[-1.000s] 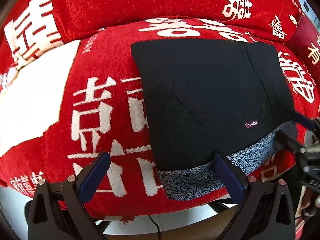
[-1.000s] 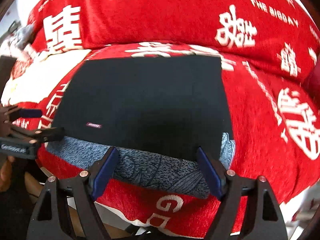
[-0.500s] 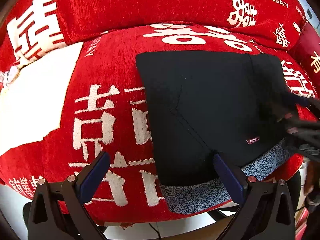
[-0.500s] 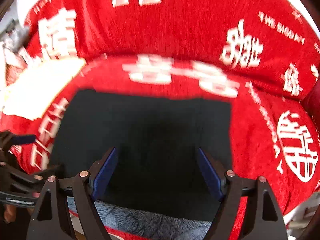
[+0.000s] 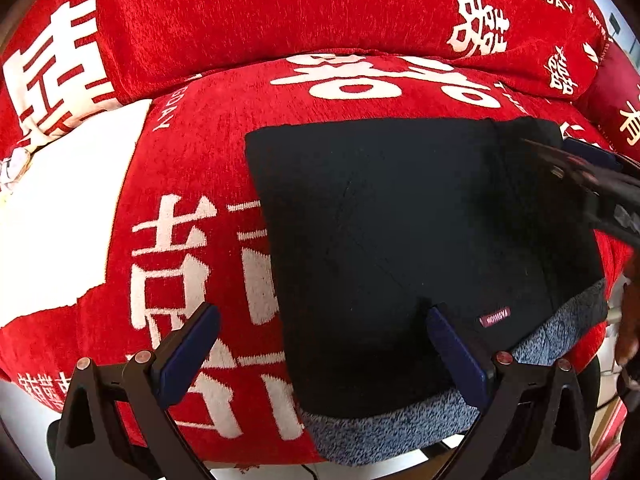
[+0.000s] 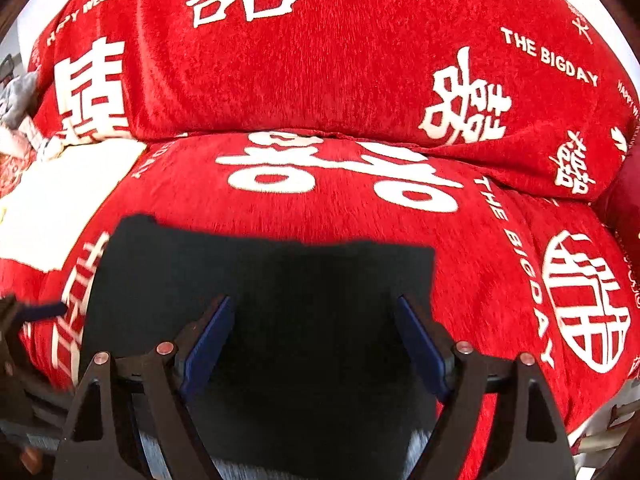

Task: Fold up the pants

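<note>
The black pants [image 5: 400, 240] lie folded into a flat rectangle on the red sofa seat [image 5: 192, 168], with a grey speckled lining [image 5: 384, 432] showing along the near edge and a small red label. My left gripper [image 5: 320, 352] is open and empty, over the near left corner of the pants. My right gripper [image 6: 312, 340] is open and empty, over the near half of the pants [image 6: 280, 280]. The right gripper also shows at the right edge of the left wrist view [image 5: 592, 168], and the left gripper shows at the left edge of the right wrist view [image 6: 24, 320].
The sofa backrest [image 6: 320, 60], in red cloth with white characters, rises behind the seat. A white patch [image 5: 52, 220] of the cover lies to the left. The seat's front edge drops off just below the pants.
My right gripper has moved forward over the pants, so the grey lining has left its view. My left gripper has come slightly closer. The pants have not moved.
</note>
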Demonstrator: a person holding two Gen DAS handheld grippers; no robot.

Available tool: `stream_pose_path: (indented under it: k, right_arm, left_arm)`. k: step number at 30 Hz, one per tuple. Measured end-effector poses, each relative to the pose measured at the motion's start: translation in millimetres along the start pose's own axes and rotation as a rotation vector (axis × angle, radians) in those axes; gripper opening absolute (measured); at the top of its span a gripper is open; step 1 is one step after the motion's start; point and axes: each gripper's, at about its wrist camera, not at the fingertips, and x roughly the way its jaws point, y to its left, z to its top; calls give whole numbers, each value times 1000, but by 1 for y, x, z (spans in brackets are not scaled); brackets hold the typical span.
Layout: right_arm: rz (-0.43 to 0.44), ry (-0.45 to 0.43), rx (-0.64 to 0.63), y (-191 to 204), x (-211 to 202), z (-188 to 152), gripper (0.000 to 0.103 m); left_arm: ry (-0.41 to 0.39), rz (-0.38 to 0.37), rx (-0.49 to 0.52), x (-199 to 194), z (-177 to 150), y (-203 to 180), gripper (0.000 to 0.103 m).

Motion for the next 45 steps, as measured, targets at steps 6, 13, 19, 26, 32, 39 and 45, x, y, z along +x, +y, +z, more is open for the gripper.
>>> stream_pose_path:
  k: [6,13,19,26,32,39,45]
  right_arm:
    - [-36,112,28,-9,35,3,98]
    - [-44,-7,38,-35,-34,-33,98]
    - [-22,3,111,-77,-44,-62,100]
    - [76,50,145,-83,-15,-60,100]
    - [86,27,101,-70,-22,-57,100]
    - [142,93,143,-80,0,-60,101]
    - [371,205,231,-82,38,-60,102]
  left_arm:
    - [13,-9,-1,3,2,1,103]
    - [-25,-38,29,-21,-4,0,103]
    - [-8,-75,39,-14,-3,0,103]
    - [56,-159,-42,12,1,8,103]
    - [50,-139,-7,12,5,0,103]
    - [135,-322,-158,38,6,24,103]
    - [110,-320,-150,39,6,14,103]
